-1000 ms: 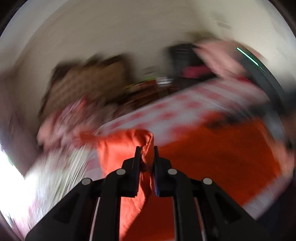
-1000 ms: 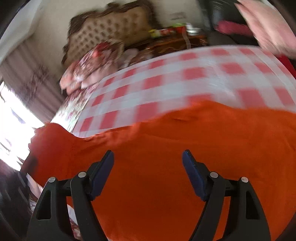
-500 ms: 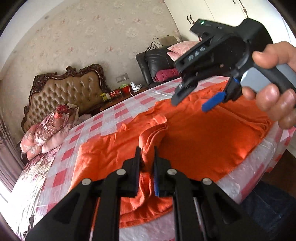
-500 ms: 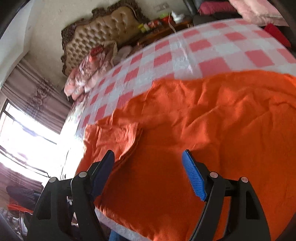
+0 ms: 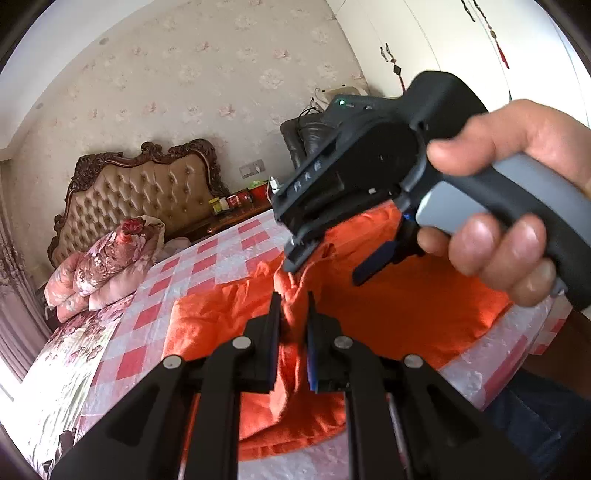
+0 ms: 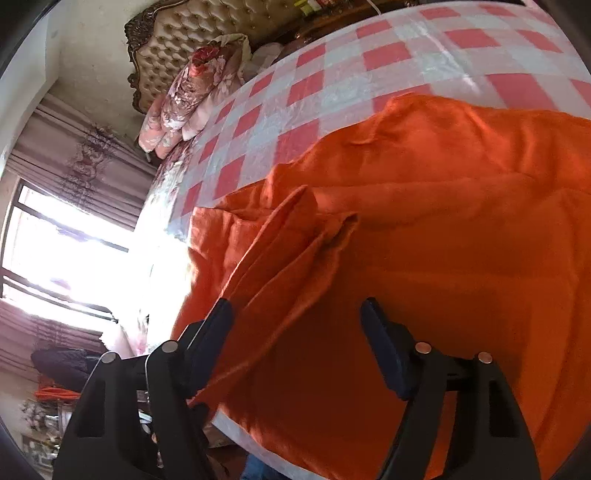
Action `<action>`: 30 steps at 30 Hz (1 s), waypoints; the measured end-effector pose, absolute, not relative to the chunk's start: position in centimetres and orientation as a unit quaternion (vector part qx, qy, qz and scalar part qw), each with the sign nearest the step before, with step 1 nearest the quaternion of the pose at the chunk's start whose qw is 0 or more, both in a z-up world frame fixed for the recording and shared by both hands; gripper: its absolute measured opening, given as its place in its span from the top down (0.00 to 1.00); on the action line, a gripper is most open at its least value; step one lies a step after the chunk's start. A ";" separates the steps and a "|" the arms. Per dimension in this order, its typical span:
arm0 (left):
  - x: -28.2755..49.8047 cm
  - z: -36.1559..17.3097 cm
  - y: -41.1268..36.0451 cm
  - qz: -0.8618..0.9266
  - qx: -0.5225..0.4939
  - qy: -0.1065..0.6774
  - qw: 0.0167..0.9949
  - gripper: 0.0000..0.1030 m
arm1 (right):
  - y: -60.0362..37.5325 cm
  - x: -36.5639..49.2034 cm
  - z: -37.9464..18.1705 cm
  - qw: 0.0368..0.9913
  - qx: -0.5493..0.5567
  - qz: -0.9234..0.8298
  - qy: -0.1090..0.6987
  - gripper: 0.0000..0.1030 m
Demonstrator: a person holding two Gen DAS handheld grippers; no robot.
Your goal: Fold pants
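In the left wrist view, the left gripper (image 5: 291, 314) has its fingers (image 5: 274, 325) drawn close together, clamped on a bunched ridge of the orange pants (image 5: 406, 314), which lifts up between them. The rest of the pants lies spread on the bed (image 5: 221, 266), over its red-and-white checked cover near the front edge. Just above and beyond the pinch, the right gripper (image 5: 325, 267) hangs in a person's hand (image 5: 509, 206), its fingers apart; one tip seems to touch the raised cloth, though the angle makes that hard to judge.

In the right wrist view, the right gripper (image 6: 297, 325) has its fingers (image 6: 380, 339) spread wide, holding nothing. The pants (image 6: 443, 229) fill the space below and between them, with a raised fold running toward the left finger. A floral pillow (image 6: 188, 88) rests by the tufted headboard (image 6: 177, 33).
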State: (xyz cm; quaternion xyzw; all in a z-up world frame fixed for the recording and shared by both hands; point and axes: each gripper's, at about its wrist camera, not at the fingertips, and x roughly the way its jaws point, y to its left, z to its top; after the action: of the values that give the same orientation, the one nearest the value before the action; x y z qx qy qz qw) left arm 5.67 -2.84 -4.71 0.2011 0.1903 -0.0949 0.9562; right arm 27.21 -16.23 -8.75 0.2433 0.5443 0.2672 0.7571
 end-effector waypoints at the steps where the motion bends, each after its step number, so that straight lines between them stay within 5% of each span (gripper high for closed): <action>1: 5.5 -4.7 -2.8 -0.094 0.199 0.192 0.957 0.89 | -16.6 27.2 -8.7 0.751 0.263 0.278 0.539 0.31; 11: 4.3 -6.0 -5.3 -0.104 0.262 0.174 0.944 0.89 | -17.7 28.7 -9.7 0.733 0.304 0.275 0.543 0.34; 15: 3.9 -7.4 -7.1 -0.095 0.312 0.167 0.931 0.89 | -16.7 29.8 -9.6 0.748 0.265 0.256 0.551 0.92; 19: 5.0 -6.9 -8.6 -0.101 0.323 0.159 0.927 0.83 | -15.8 30.7 -6.9 0.775 0.223 0.271 0.526 0.92; 21: 5.1 -7.0 -9.2 -0.120 0.322 0.158 0.926 0.64 | -16.7 31.2 -5.8 0.784 0.221 0.271 0.513 0.92; 22: 4.8 -7.1 -9.3 -0.125 0.316 0.154 0.928 0.47 | -17.0 31.5 -5.8 0.781 0.222 0.271 0.517 0.92; 30: 3.4 -8.9 -6.3 -0.102 0.280 0.173 0.939 0.46 | -18.1 33.0 -10.1 0.758 0.229 0.245 0.559 0.91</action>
State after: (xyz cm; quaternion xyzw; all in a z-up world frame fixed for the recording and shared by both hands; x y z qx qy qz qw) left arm 3.36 -6.34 -8.91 0.2800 0.1730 -0.1016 0.9388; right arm 32.98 -18.09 -10.06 0.2289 0.5592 0.2454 0.7580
